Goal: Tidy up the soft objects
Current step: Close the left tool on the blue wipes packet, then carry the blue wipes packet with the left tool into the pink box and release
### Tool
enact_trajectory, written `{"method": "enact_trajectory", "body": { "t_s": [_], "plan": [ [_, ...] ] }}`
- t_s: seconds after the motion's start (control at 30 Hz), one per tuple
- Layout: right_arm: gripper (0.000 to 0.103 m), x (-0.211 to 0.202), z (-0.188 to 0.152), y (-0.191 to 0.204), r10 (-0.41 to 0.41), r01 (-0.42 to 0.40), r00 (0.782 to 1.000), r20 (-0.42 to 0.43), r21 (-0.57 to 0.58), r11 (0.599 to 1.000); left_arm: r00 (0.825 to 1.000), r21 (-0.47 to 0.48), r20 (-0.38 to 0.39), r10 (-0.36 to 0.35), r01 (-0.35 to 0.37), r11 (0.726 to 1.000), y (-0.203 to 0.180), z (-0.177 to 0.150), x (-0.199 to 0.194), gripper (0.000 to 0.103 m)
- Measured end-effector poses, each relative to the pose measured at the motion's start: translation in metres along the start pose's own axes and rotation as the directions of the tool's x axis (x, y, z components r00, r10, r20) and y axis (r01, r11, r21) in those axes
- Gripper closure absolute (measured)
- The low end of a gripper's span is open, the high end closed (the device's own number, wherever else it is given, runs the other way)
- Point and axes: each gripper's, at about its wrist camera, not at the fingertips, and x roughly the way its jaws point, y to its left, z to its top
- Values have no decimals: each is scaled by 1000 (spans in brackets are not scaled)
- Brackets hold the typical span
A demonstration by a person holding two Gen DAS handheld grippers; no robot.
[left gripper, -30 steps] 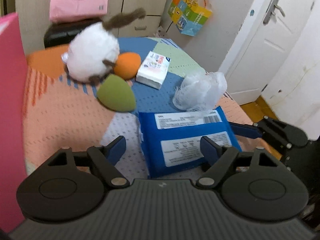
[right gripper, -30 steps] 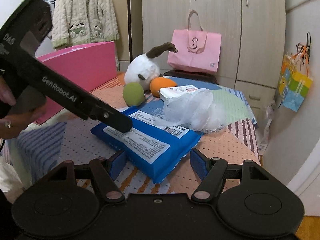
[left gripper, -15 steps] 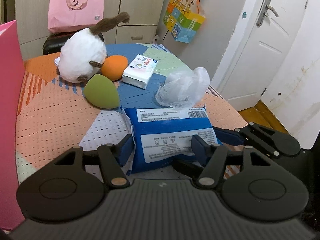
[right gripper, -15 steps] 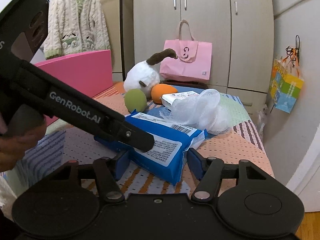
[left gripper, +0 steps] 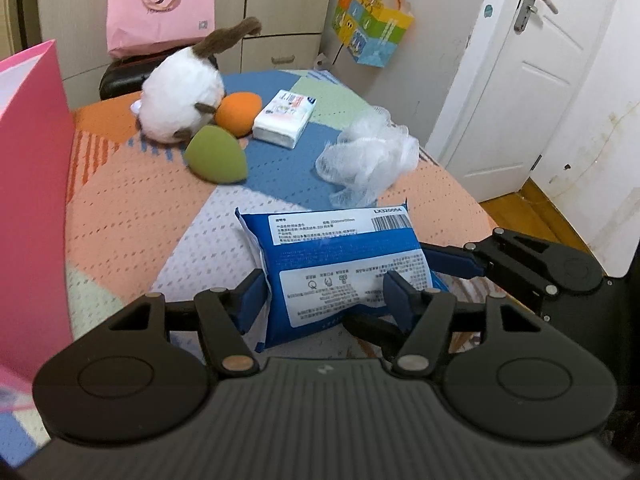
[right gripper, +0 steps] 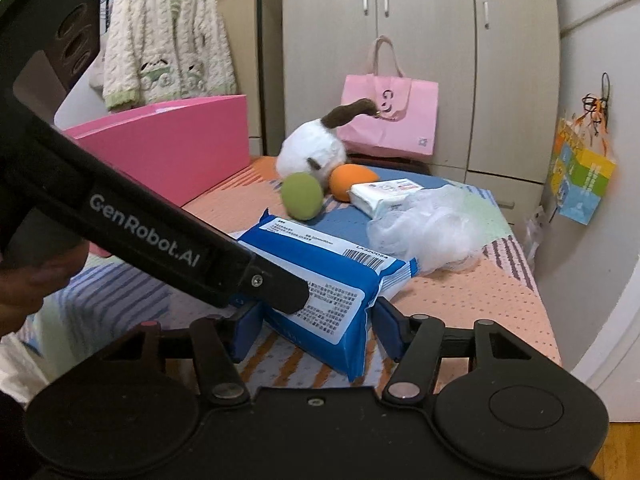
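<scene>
A blue wipes pack (left gripper: 340,264) is tilted up off the patchwork table (left gripper: 132,216). My left gripper (left gripper: 324,300) is shut on its near end. My right gripper (right gripper: 316,332) is shut on the pack (right gripper: 332,280) from the other side; its fingers (left gripper: 456,260) show at the pack's right in the left wrist view. Behind lie a white mesh puff (left gripper: 368,160), a green sponge (left gripper: 216,156), an orange sponge (left gripper: 238,108), a white tissue pack (left gripper: 284,118) and a white plush toy (left gripper: 180,96).
A pink box wall (left gripper: 28,184) stands along the table's left side. A pink tote bag (left gripper: 160,4) sits on a black stool behind the table. A white door (left gripper: 516,80) and the table's right edge (left gripper: 460,196) are at the right.
Both grippers have closed in on the blue pack and lifted its near end off the table. The left wrist view has drawn back and risen a little.
</scene>
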Motion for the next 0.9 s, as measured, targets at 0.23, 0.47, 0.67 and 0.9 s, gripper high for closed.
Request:
{"method": "enact_trajectory", "body": {
  "t_s": [0.23, 0.47, 0.67, 0.9],
  "plan": [
    [38, -11, 8, 9, 70, -68, 997, -32, 52, 996, 1000, -40, -16, -4, 3, 999, 8, -5, -22, 41],
    [41, -23, 24, 22, 134, -125, 985, -112, 80, 989, 998, -84, -33, -46, 43, 996, 23, -14, -49, 41],
    [43, -32, 40, 46, 171, -165, 973, -153, 53, 985, 997, -141, -43, -69, 63, 988, 43, -21, -77, 41],
    [44, -36, 64, 84, 224, -231, 949, -220, -7, 973, 992, -206, -75, -101, 83, 975, 71, -29, -119, 41]
  ]
}}
